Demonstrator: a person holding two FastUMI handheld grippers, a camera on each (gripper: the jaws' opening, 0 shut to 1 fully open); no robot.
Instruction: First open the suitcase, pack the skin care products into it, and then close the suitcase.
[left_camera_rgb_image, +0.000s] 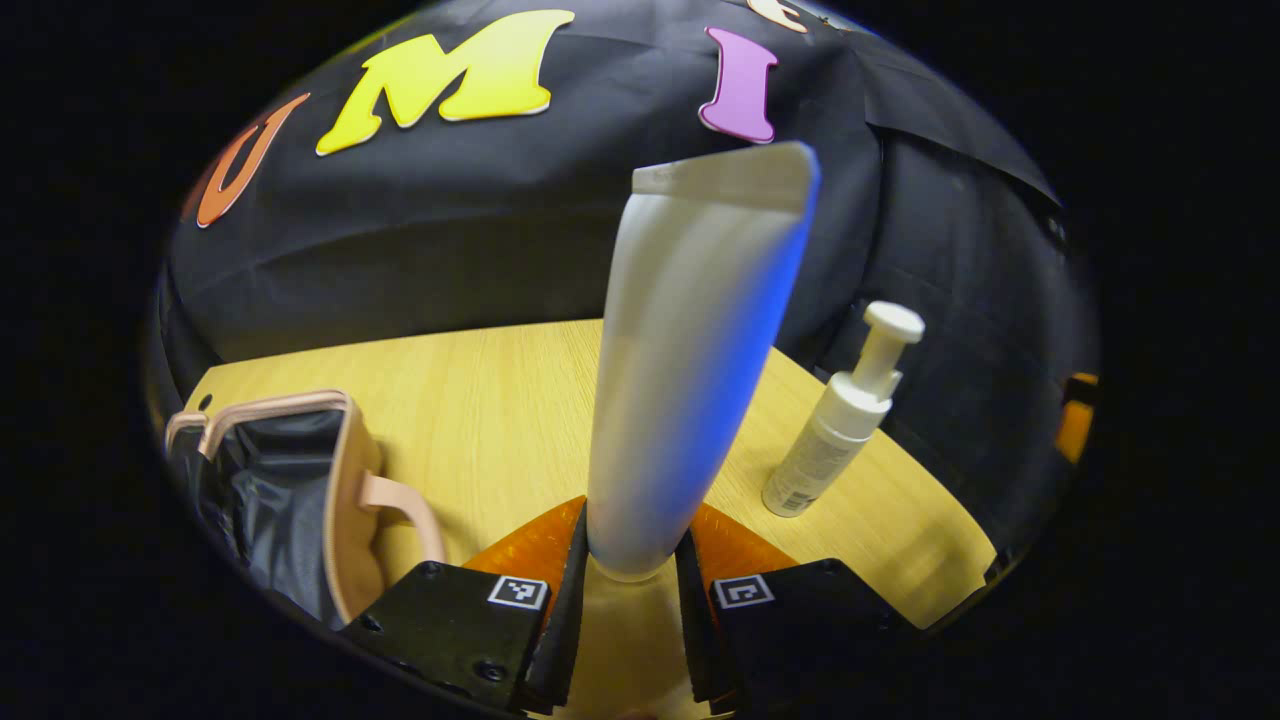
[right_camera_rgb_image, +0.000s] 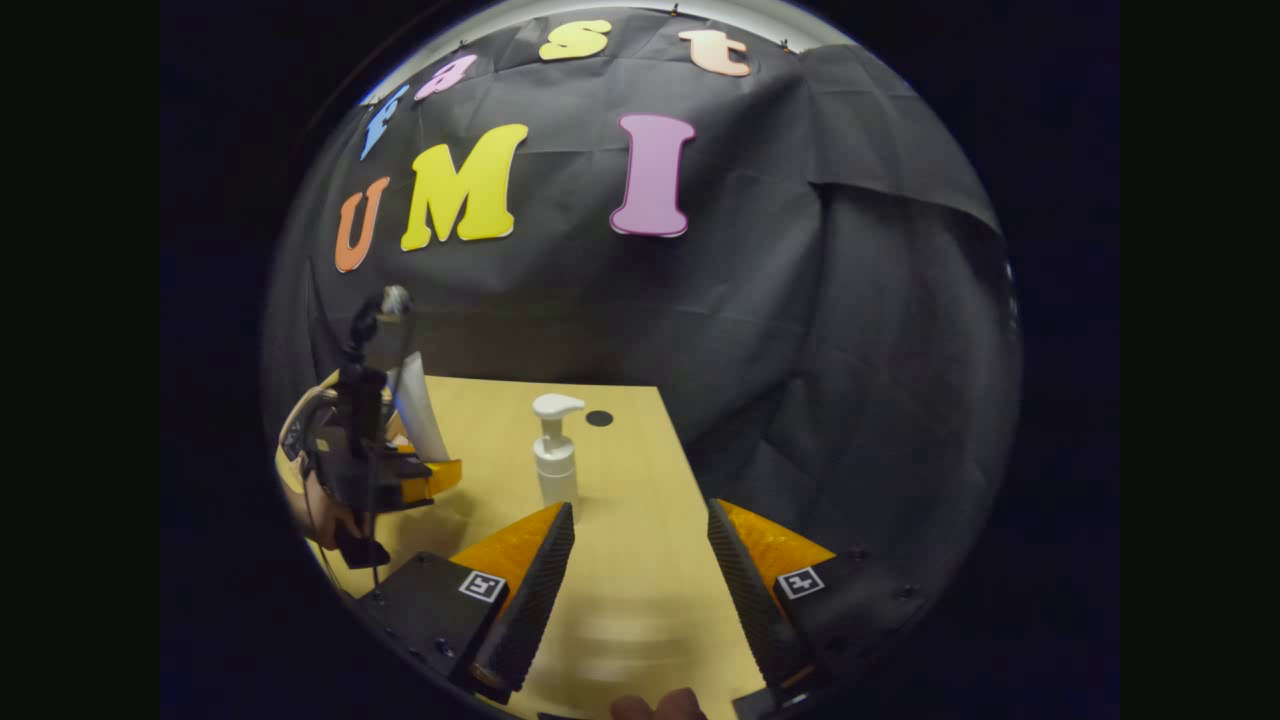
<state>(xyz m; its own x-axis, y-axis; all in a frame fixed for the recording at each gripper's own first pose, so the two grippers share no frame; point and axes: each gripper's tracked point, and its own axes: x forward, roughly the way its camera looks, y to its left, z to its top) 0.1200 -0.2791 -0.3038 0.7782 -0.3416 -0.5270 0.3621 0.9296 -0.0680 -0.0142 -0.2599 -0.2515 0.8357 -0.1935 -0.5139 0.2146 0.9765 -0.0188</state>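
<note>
While the left gripper (left_camera_rgb_image: 632, 560) is clamping the soft, light tube (left_camera_rgb_image: 690, 360) near its cap at frame centre, the right gripper (right_camera_rgb_image: 640, 560) is hanging released.

**Count of items on my feeds**

I count two skin care products: one tall white squeeze tube (left_camera_rgb_image: 690, 360) with a flat crimped end, and one white plastic pump bottle (left_camera_rgb_image: 842, 415). I see one open pale pink suitcase (left_camera_rgb_image: 345, 480) with dark lining, one light wooden counter (left_camera_rgb_image: 480, 400), and one small dark round hole (right_camera_rgb_image: 599, 418) in that counter.
</note>
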